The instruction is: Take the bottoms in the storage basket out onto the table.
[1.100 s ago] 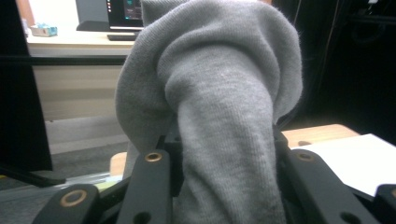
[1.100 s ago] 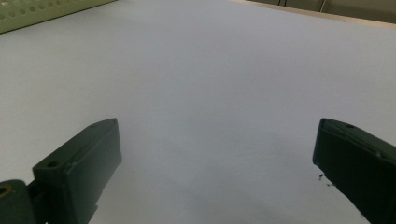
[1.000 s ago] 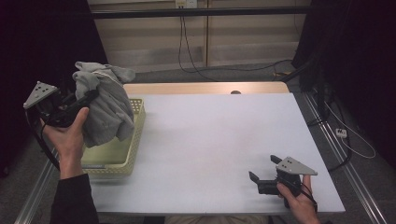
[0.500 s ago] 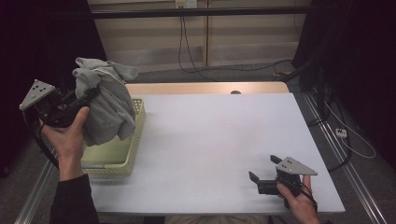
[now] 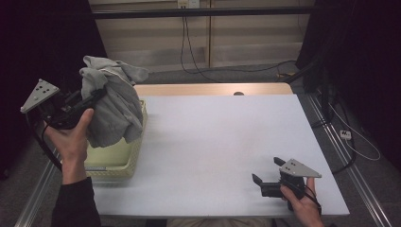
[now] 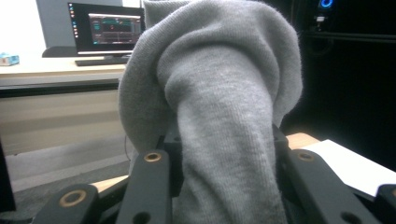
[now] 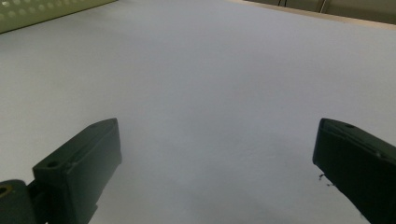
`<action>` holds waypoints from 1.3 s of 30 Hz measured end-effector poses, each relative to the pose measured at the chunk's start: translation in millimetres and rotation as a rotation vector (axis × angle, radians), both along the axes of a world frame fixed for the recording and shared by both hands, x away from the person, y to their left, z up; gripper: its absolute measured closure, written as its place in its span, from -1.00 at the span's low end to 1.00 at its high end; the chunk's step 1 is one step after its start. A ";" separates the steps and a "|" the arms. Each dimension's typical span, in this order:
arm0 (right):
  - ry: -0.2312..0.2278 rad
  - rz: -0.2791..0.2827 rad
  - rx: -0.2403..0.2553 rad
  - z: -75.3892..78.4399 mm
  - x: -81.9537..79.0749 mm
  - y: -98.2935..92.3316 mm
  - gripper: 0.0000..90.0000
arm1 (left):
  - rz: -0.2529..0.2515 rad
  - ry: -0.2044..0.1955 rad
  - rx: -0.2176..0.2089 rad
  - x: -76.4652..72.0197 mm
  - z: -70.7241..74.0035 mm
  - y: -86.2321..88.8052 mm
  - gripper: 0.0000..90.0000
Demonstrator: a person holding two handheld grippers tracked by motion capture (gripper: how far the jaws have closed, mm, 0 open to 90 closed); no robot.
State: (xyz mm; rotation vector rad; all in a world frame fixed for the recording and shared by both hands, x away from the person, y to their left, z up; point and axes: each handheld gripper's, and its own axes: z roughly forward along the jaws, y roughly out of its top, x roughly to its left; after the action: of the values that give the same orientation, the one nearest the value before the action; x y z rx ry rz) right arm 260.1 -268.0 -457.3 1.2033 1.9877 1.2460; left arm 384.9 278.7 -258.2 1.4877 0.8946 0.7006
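since a second ago the left tongs [image 5: 90, 100] have carried the grey garment [image 5: 113, 106] a little higher and further off the basket [image 5: 124, 163], which sits at the desk's [image 5: 222, 142] left edge; the right tongs [image 5: 265, 176] have not shifted. at the left, the left tongs are clamped on a thick fold of the cloth, and in the left gripper view the knit [image 6: 224, 140] bulges up and out between the black jaws. the garment hangs bunched from that grip, its lower part draping over the basket's near-right rim, so it is lifted but not quite clear of it. across the middle the desk is bare. at the near right corner the right tongs rest low, jaws spread wide with nothing between them. by my reading the pick-out is done; what is left is carrying the garment over the open desk, setting it down and probably spreading or folding it with both tongs.
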 end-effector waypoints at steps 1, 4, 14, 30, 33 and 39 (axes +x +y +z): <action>0.000 0.001 0.000 -0.1 0.0 0.0 -0.97 | -0.002 -0.001 0.006 -0.2 0.4 -2.1 0.44; 0.000 0.000 0.001 0.0 0.0 -0.1 -0.97 | -0.015 -0.003 0.015 -0.4 1.2 -7.7 0.44; 0.000 -0.001 0.002 0.1 -0.2 -0.1 -0.97 | -0.040 -0.005 0.019 -2.2 4.5 -18.6 0.44; -0.001 -0.001 0.001 0.3 -0.4 -0.2 -0.97 | -0.082 -0.019 0.031 -6.5 9.4 -34.8 0.44; -0.003 0.000 0.002 0.4 -0.5 -0.1 -0.97 | -0.083 -0.020 0.037 -7.4 10.5 -38.0 0.44; -0.004 0.002 0.002 0.4 -0.5 -0.1 -0.97 | -0.091 -0.010 0.031 -5.4 8.4 -44.8 0.44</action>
State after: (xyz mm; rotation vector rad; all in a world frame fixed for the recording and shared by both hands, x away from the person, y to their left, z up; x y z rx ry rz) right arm 259.6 -268.1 -456.9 1.1988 1.9856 1.2503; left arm 379.6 233.9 -249.9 1.5412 0.8061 0.6572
